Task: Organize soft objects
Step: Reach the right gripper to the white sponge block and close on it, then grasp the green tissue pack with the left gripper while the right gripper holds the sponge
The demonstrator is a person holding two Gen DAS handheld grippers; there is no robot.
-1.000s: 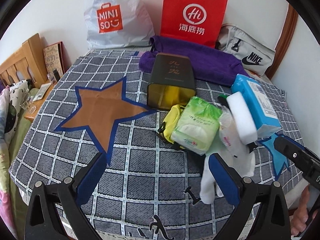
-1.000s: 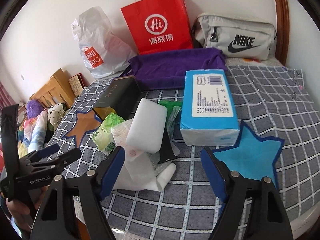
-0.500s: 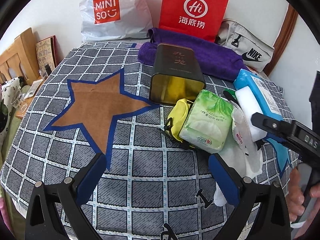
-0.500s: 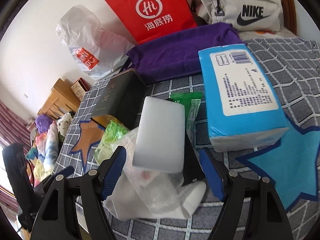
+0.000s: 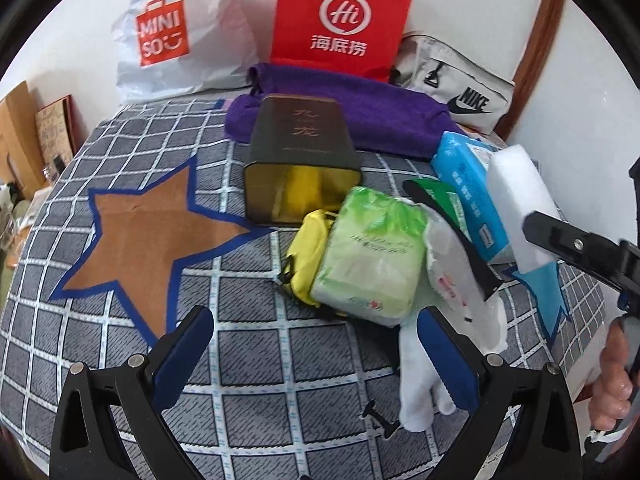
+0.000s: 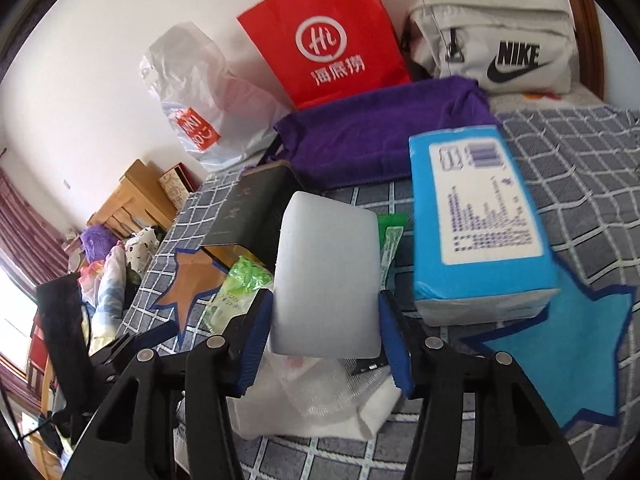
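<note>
A pile of soft things lies on the checked bedspread (image 5: 260,360). A white sponge block (image 6: 326,280) leans on a blue tissue pack (image 6: 476,220). My right gripper (image 6: 326,336) has closed in on the sponge, its blue pads at both sides of it. In the left wrist view the sponge (image 5: 520,200) shows at the right, next to a green wipes pack (image 5: 372,256), a yellow pouch (image 5: 310,254) and a white cloth (image 5: 420,380). My left gripper (image 5: 316,360) is open and empty in front of the pile.
A dark tin (image 5: 300,160) lies on its side with its mouth toward me. A purple towel (image 5: 352,108), a red paper bag (image 5: 344,20), a white Miniso bag (image 5: 172,36) and a grey Nike bag (image 5: 456,80) stand at the back. Brown (image 5: 140,248) and blue (image 6: 568,352) star patches mark the bedspread.
My right gripper moved forward onto the white sponge and its jaws closed around it. My left gripper drifted slightly and stayed open.
</note>
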